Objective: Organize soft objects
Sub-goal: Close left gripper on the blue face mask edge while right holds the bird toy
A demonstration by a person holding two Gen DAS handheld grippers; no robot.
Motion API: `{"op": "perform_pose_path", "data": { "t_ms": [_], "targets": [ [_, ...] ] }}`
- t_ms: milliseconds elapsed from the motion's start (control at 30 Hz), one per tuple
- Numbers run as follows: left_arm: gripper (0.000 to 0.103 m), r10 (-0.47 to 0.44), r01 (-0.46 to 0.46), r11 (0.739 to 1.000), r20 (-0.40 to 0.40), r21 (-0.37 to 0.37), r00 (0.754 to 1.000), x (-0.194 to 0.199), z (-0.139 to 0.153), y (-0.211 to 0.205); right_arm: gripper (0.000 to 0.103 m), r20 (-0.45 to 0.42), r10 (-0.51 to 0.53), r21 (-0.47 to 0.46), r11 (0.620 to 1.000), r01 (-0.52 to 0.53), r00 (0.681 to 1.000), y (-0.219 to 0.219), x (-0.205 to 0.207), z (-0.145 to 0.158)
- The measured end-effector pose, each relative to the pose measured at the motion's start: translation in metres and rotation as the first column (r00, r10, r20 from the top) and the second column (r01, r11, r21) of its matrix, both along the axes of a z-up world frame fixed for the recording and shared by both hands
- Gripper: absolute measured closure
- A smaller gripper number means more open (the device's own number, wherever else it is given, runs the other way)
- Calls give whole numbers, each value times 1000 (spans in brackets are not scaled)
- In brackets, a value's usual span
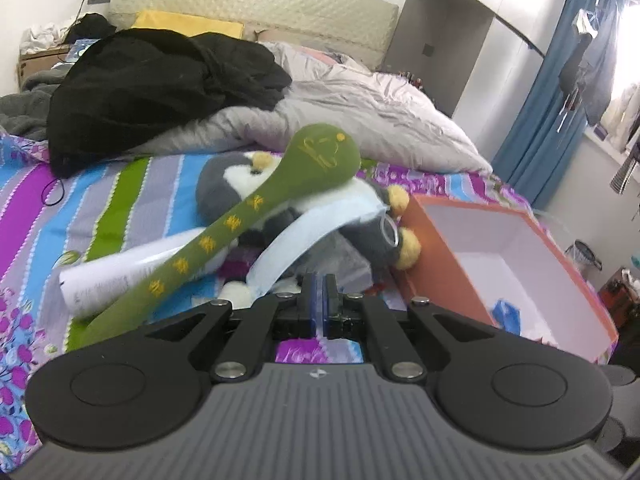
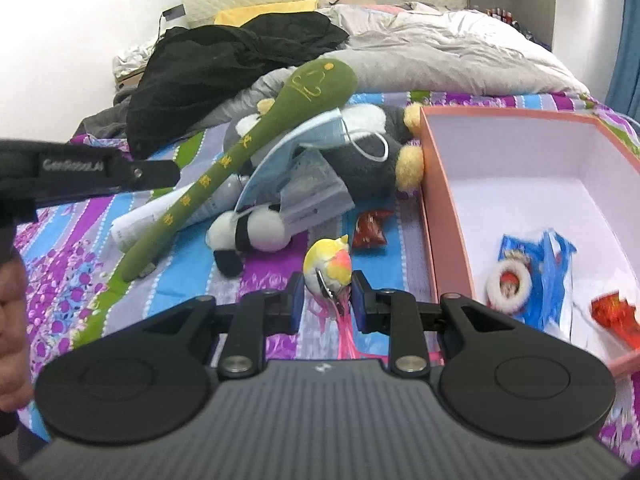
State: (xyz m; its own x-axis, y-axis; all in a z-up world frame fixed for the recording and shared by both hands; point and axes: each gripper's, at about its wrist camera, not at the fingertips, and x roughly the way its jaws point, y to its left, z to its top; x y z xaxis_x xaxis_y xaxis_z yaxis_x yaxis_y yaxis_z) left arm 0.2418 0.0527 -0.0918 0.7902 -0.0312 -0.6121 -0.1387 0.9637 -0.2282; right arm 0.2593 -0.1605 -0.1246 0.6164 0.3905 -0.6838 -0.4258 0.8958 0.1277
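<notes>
A striped bedspread [image 2: 192, 268] carries an orange box [image 2: 444, 216] at the right; beside it lie a grey plush penguin [image 2: 372, 168] and, across it, a long green plush [image 2: 240, 152]. The right gripper [image 2: 327, 300] pinches a small yellow bird toy [image 2: 328, 268]. The left gripper [image 1: 319, 304] is pressed together, seemingly on nothing.

White lettering reading "GenRobot.AI" runs along a black gripper arm [image 2: 92, 166] at the left edge of the right wrist view. Yellow stitched characters (too blurred to read) line the handle of a green plush mallet [image 2: 224, 172] lying across the toys.
</notes>
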Motion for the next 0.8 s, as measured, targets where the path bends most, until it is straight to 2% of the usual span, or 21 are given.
{"op": "perform_pose_path", "data": {
  "t_ms": [133,267,300,333,367,633,800],
  "targets": [
    [99,-6,6,1000,-23,10,1000,-6,-7,6,75,-23,3,-6,1000,-3,1000,1,-6,-8],
    [96,-13,15,1000,-54,27,998,4,-17,13,75,-27,17,-15,1000,-17,999,6,-4,-11],
    [87,-22,24,999,-62,29,998,12,-20,15,75,-28,19,-16,1000,-19,999,7,-2,-12],
    [73,-29,31,999,-69,34,997,17,-23,15,75,-31,20,-16,1000,-20,999,8,0,-13],
    [68,-36,39,999,-70,36,997,23,-26,16,75,-34,20,-17,1000,-21,999,9,3,-14],
    [56,-60,69,995,-108,73,992,82,-57,19,75,-56,22,-35,999,-24,998,14,31,-26],
    [54,-43,62,987,-123,151,992,117,-75,19,75,-72,23,-45,999,-26,997,15,50,-36]
  ]
}}
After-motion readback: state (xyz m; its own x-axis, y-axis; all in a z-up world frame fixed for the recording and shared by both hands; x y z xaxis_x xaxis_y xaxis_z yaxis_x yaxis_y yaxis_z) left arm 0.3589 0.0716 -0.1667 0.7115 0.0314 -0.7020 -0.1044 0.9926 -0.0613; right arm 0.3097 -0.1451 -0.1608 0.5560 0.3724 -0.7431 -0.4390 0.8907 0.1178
